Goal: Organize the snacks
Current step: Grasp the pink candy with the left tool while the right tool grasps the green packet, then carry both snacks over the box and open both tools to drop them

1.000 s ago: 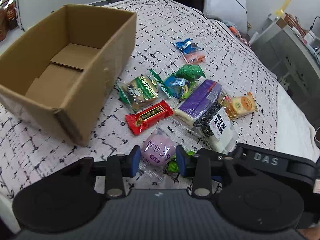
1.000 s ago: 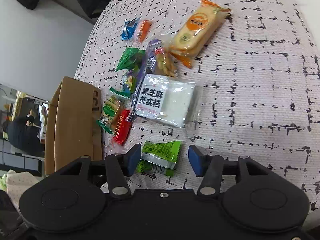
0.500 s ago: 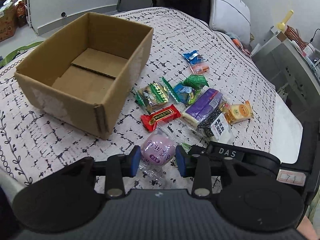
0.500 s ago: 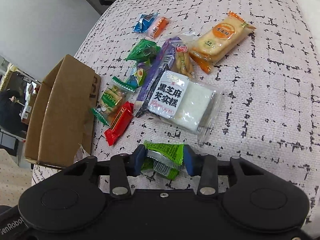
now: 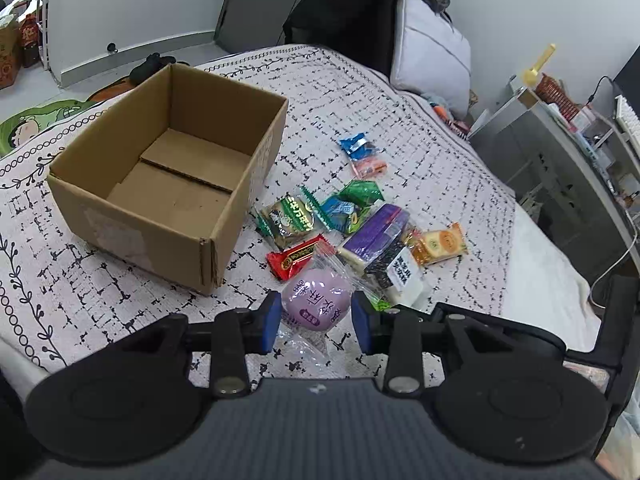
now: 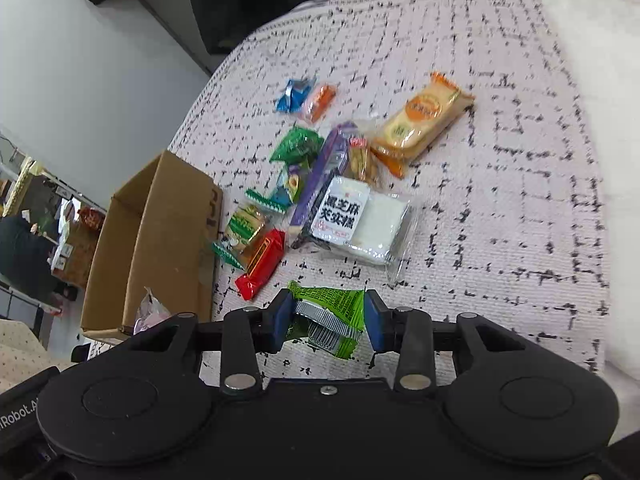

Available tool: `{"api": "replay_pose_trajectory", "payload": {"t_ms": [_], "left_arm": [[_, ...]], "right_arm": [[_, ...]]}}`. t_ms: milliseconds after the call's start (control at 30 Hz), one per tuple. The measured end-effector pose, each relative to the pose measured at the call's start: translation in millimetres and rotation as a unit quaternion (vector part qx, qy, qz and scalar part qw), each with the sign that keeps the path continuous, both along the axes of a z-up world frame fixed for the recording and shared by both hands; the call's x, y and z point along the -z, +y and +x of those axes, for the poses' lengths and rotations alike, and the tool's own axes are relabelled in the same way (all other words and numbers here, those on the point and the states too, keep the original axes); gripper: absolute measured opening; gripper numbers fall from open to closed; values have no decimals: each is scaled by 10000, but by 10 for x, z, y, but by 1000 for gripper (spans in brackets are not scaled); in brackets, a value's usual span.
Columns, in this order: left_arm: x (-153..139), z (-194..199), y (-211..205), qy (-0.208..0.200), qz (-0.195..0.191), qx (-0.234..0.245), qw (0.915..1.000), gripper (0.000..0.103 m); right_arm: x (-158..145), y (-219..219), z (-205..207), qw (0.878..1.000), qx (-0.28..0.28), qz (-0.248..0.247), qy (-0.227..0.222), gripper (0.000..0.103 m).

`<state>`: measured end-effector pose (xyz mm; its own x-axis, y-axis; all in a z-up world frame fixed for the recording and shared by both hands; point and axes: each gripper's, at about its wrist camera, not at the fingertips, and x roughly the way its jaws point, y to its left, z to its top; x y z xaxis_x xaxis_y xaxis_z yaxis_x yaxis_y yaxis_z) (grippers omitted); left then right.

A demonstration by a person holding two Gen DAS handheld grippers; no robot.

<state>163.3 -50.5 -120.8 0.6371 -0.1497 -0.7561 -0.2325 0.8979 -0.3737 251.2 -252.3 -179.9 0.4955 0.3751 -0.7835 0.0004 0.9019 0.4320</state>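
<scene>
Snacks gripped: left fingers clamp purple bun, right fingers green packet.

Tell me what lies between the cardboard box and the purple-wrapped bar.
In the left wrist view: a green-edged snack pack and a red packet lie between cardboard box and purple-wrapped bar.

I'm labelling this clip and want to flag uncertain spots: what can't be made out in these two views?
- Left wrist view: the near inner wall of the cardboard box is hidden by its own front wall.
- Left wrist view: the green packet is almost wholly hidden behind the purple snack and gripper.
- Right wrist view: the box interior is unseen, only outer walls show.
- Right wrist view: motion blur makes small print on the orange packet unreadable.
</scene>
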Motion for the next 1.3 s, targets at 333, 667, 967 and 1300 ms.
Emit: {"api": "replay_pose_trajectory", "payload": {"t_ms": [333, 667, 967, 1300], "left_arm": [[-212, -92, 137, -266, -50, 183, 9995, 37], [-362, -131, 438, -440, -58, 303, 9986, 37], [-414, -44, 978, -427, -86, 94, 9990, 37], [-331, 183, 1427, -272, -90, -222, 9993, 37]], "right_arm": [[-301, 109, -244, 9979, 405, -144, -485, 38], [-585, 414, -304, 9937, 466, 1, -1016, 38], [-704, 784, -249, 9914, 277, 79, -1273, 38], [-650, 1192, -126, 9895, -140, 212, -1424, 38]]}}
